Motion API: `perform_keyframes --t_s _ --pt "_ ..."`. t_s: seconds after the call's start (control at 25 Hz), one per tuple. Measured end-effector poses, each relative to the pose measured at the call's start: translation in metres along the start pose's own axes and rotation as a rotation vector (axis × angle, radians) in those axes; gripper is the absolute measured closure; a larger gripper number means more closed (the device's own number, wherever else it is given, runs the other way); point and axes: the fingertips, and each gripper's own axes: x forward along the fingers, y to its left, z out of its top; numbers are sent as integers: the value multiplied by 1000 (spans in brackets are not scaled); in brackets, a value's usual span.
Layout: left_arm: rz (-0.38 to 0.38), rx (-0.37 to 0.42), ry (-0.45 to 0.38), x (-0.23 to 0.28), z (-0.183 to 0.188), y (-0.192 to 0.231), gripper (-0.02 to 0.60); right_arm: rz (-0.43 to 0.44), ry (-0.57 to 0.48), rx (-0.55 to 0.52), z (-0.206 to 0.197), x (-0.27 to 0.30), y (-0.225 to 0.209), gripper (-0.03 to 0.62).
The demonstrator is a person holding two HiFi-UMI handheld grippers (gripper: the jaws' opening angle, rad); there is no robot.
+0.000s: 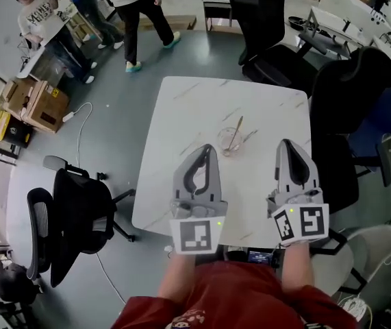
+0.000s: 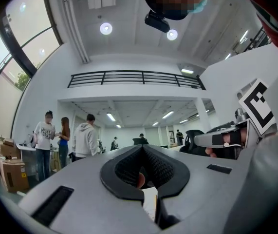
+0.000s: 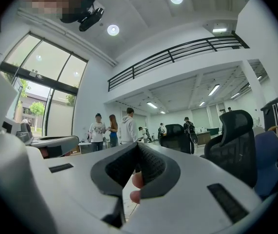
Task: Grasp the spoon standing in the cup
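1. Nearest the camera, the left gripper (image 1: 209, 155) and the right gripper (image 1: 288, 149) are held side by side over the near edge of the table (image 1: 181, 108). They point away from the person.
2. The left gripper view shows that gripper's jaws together at the tips. Only the hollow between the ribbed pads is open, and nothing is clamped there.
3. The right gripper view shows the same: jaws together and empty.
4. Just beyond the two grippers, and roughly between their lines, a clear cup (image 1: 229, 144) stands upright on the table. It is a little nearer the left gripper's tip.
5. The spoon (image 1: 237, 130) stands in the cup with its bowl down. Its thin handle leans over the rim toward the far right.
6. A slim utensil (image 1: 250, 137) lies on the table just right of the cup. What it is cannot be told.
7. The spoon is probably light, stiff and narrow, so its handle may be slick and could swivel in the grip.
8. The cup looks like glass, light and breakable, and a sideways nudge on the handle could tip it.
9. The best hold is likely the upper handle, well clear of the rim. The jaws must first be parted, then set across the handle's flat faces and lifted along its lean.
10. Farther off, black office chairs (image 1: 72, 218) flank the table, and people (image 1: 137, 5) stand by cardboard boxes (image 1: 34, 101).
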Motion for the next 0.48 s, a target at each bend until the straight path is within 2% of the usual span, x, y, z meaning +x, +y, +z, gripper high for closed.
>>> perform_keyframes --t_s 0.32,0.48 --pt "-48 -17 58 45 -36 14 572 -40 77 18 -33 39 -9 582" --pt "-68 -12 91 61 -57 17 572 -51 106 66 -55 55 -17 580"
